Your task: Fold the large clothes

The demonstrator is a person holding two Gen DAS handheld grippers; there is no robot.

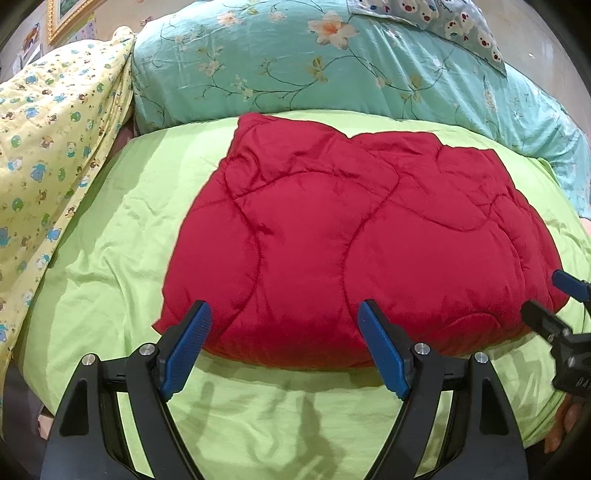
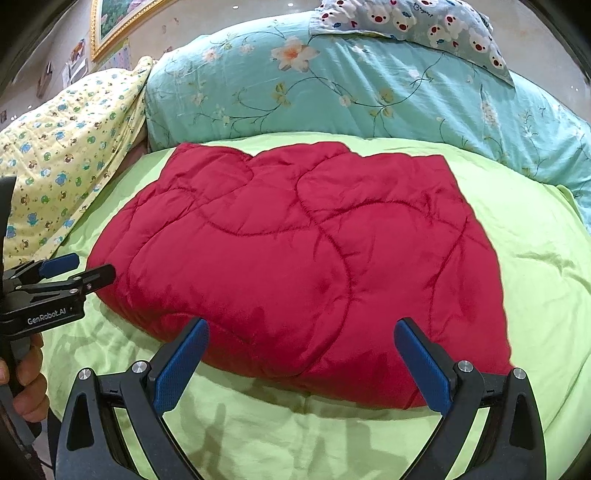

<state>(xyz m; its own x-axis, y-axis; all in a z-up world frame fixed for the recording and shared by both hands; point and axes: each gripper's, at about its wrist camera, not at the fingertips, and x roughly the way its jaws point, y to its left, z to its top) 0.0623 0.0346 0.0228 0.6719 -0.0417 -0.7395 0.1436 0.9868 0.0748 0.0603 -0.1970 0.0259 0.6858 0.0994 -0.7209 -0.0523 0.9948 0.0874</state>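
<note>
A red quilted garment (image 1: 343,236) lies folded into a thick rectangle on the green bed sheet (image 1: 122,236); it also shows in the right wrist view (image 2: 295,258). My left gripper (image 1: 284,332) is open and empty, its blue pads just above the garment's near edge. My right gripper (image 2: 301,347) is open and empty over the near right part of the garment. The right gripper shows at the right edge of the left wrist view (image 1: 550,299). The left gripper shows at the left edge of the right wrist view (image 2: 85,269), beside the garment's near left corner.
A turquoise floral duvet (image 1: 332,74) is piled behind the garment, with a bear-print pillow (image 2: 424,26) on top. A yellow animal-print blanket (image 1: 48,147) lies at the left. A gold-framed picture (image 2: 114,22) hangs on the back wall.
</note>
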